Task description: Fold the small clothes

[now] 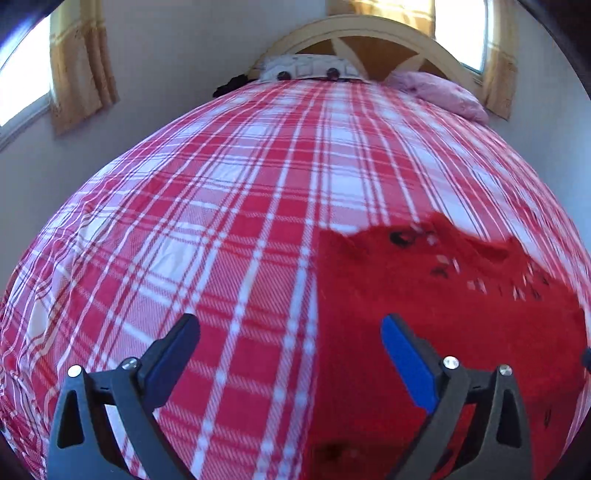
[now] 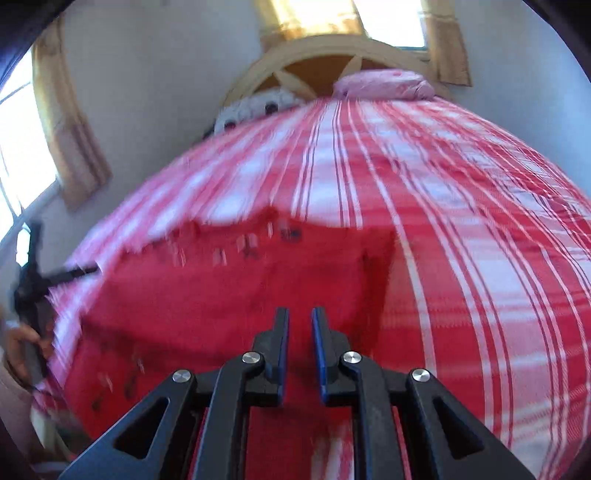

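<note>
A small red garment (image 1: 436,314) with dark and white print lies on the red-and-white plaid bed (image 1: 229,192). My left gripper (image 1: 291,328) is wide open and empty, above the garment's left edge; its right finger is over the red cloth. In the right wrist view the same garment (image 2: 229,291) lies spread ahead, blurred. My right gripper (image 2: 300,317) hovers over the garment's near part with its jaws almost together, a narrow gap between the blue pads, nothing seen in it. The left gripper (image 2: 33,280) shows at the far left, held by a hand.
A wooden arched headboard (image 1: 369,33) stands at the far end, with a white patterned pillow (image 1: 306,68) and a pink pillow (image 1: 443,92). Walls with curtained windows (image 1: 26,81) flank the bed. Plaid bedspread extends left of the garment.
</note>
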The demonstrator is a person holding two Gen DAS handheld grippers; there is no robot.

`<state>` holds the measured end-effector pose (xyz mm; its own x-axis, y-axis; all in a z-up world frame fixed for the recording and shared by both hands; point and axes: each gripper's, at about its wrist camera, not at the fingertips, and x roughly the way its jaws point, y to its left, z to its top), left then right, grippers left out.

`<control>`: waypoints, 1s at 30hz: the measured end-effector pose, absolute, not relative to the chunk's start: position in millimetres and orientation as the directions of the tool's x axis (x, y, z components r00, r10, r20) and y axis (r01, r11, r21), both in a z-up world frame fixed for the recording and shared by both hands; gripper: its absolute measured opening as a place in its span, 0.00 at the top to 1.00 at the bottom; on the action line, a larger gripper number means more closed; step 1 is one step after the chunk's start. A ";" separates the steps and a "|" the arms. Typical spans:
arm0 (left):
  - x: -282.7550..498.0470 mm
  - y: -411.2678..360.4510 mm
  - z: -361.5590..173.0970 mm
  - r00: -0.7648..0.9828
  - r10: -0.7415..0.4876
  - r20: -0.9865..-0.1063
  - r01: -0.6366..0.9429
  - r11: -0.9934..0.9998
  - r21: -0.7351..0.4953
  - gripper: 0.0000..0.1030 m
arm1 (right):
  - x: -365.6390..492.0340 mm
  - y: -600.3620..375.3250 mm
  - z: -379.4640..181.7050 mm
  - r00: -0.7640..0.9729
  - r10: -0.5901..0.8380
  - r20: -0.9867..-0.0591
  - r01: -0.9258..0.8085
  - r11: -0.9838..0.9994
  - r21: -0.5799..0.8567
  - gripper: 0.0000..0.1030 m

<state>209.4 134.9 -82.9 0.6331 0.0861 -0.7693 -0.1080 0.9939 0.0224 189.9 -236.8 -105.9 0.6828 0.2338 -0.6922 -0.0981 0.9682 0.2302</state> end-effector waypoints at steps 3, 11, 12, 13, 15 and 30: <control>200.2 120.4 -106.5 0.619 0.150 -0.771 -0.086 0.989 0.123 0.01 | 177.7 -242.5 -119.9 0.703 0.247 -0.667 -0.088 0.961 0.264 0.87; 173.7 135.5 -94.0 0.648 0.069 -0.759 -0.061 0.997 0.039 0.01 | 161.6 -243.3 -106.6 0.699 0.266 -0.664 -0.059 0.947 0.317 0.87; 167.1 136.1 -91.5 0.658 0.062 -0.750 -0.048 0.998 0.040 0.01 | 151.7 -243.6 -103.2 0.709 0.287 -0.645 -0.078 0.940 0.332 0.84; 156.0 138.2 -88.0 0.670 0.047 -0.741 -0.022 0.999 0.043 0.01 | 140.7 -244.4 -99.3 0.715 0.304 -0.629 -0.097 0.935 0.342 0.79; 139.5 142.7 -87.2 0.673 0.022 -0.739 0.012 0.999 0.040 0.01 | 120.3 -246.2 -94.4 0.712 0.324 -0.623 -0.116 0.929 0.351 0.38; 60.0 135.1 -117.8 0.615 -0.098 -0.783 0.189 0.982 0.026 0.01 | 31.8 -265.5 -134.4 0.631 0.384 -0.674 -0.048 0.887 0.460 0.34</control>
